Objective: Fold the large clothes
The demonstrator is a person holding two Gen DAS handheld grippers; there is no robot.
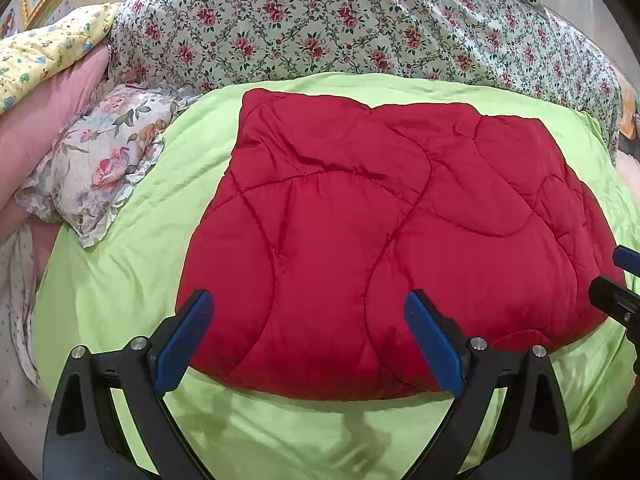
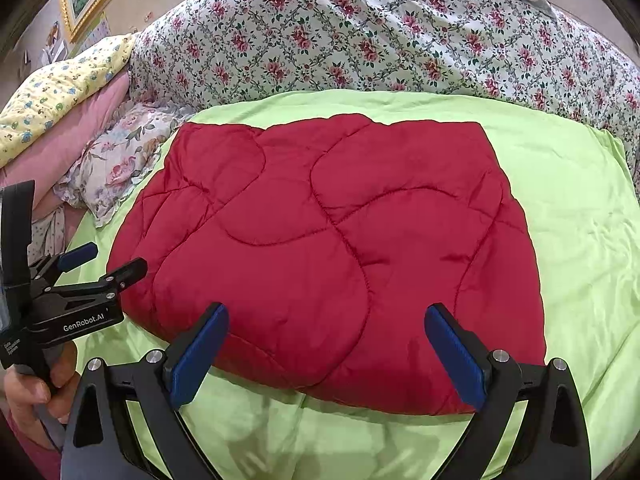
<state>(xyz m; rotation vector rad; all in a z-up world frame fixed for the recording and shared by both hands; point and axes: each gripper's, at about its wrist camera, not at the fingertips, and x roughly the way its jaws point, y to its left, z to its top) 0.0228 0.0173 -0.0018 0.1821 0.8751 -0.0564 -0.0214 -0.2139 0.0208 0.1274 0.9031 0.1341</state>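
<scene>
Left hand-held gripper (image 1: 308, 332): released, fingers spread wide, nothing between them, hovering at the near edge of the red quilted jacket (image 1: 384, 240). Right hand-held gripper (image 2: 326, 348): likewise released, empty. I see the jacket folded, lying flat on the green bedspread (image 2: 580, 220). Floral quilt (image 2: 360, 40) at 12 o'clock, floral pillow (image 1: 96, 160) at 9.
</scene>
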